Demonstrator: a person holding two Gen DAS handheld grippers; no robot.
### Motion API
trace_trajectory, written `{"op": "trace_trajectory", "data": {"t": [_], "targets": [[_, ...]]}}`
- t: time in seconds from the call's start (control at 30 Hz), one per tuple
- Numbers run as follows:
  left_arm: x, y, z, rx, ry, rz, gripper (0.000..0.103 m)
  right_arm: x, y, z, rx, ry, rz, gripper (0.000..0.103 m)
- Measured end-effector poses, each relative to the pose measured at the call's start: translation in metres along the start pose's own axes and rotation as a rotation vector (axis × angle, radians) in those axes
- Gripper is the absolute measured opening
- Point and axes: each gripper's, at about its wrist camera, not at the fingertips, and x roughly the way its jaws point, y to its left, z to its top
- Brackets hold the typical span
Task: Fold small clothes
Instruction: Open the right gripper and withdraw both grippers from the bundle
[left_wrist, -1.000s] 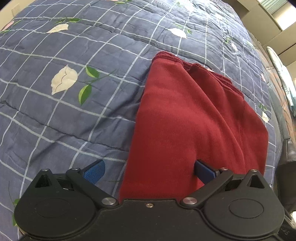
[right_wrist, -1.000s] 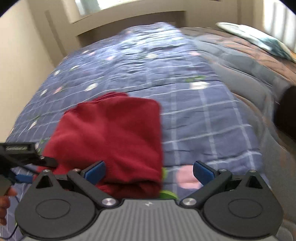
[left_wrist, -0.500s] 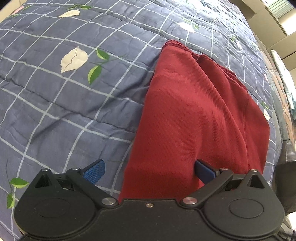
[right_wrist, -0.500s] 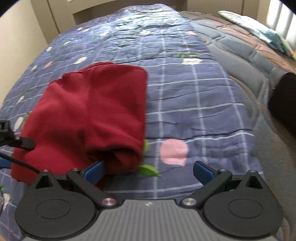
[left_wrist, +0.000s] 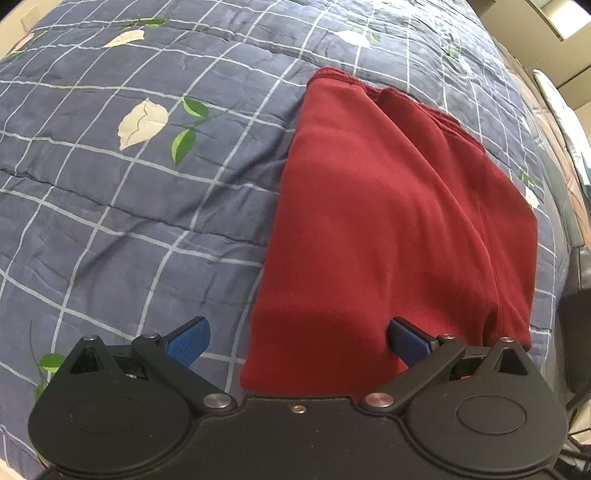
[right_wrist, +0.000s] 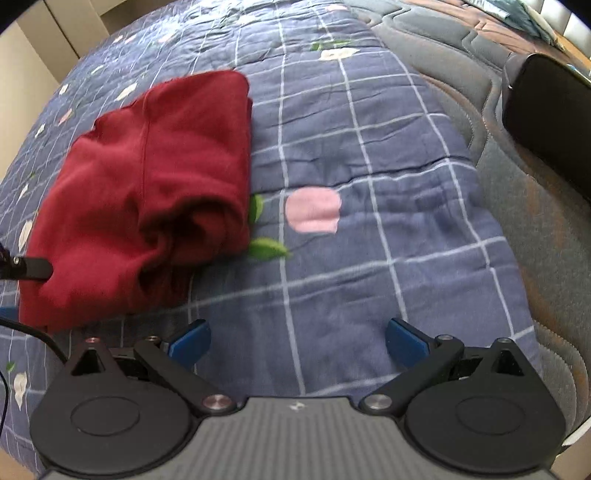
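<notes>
Left gripper (left_wrist: 297, 338): wide, straddling the red garment (left_wrist: 388, 229) near edge.
Right gripper (right_wrist: 295, 338): wide, over bare quilt (right_wrist: 369, 147); garment ahead-left.

You're looking at a matt, soft knit red garment (left_wrist: 388, 221) lying on a quilted cotton-like bedspread (right_wrist: 369, 155); your left gripper (left_wrist: 297, 341) is showing matt black plastic, ribbed blue pads (left_wrist: 188, 338)

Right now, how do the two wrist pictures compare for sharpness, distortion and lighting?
Left wrist: sharp; the folded dark red knit garment shows its weave, and the blue checked floral quilt bulges from fisheye bending. Right wrist: softer, slightly smeared on the garment's near edge and quilt lines; dark vignette in the corners, bright daylight at the top right.
</notes>
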Motion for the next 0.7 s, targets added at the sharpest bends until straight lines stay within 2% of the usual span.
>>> {"op": "trace_trajectory", "data": {"t": [0.2, 0.4, 0.53, 0.7], "targets": [[0.0, 0.0, -0.005, 0.01, 0.016, -0.011, 0.102, 0.001, 0.007, 0.003, -0.005, 0.013, 0.005, 0.103], [-0.004, 0.001, -0.007, 0.027, 0.02, -0.019, 0.102, -0.008, 0.014, 0.011, -0.016, -0.016, 0.045, 0.103], [-0.009, 0.001, -0.008, 0.049, 0.016, -0.028, 0.102, -0.016, 0.013, 0.018, -0.011, -0.06, 0.058, 0.103], [-0.017, 0.008, -0.006, 0.038, -0.017, -0.031, 0.102, -0.032, 0.005, 0.025, 0.03, -0.166, 0.038, 0.103]]}}
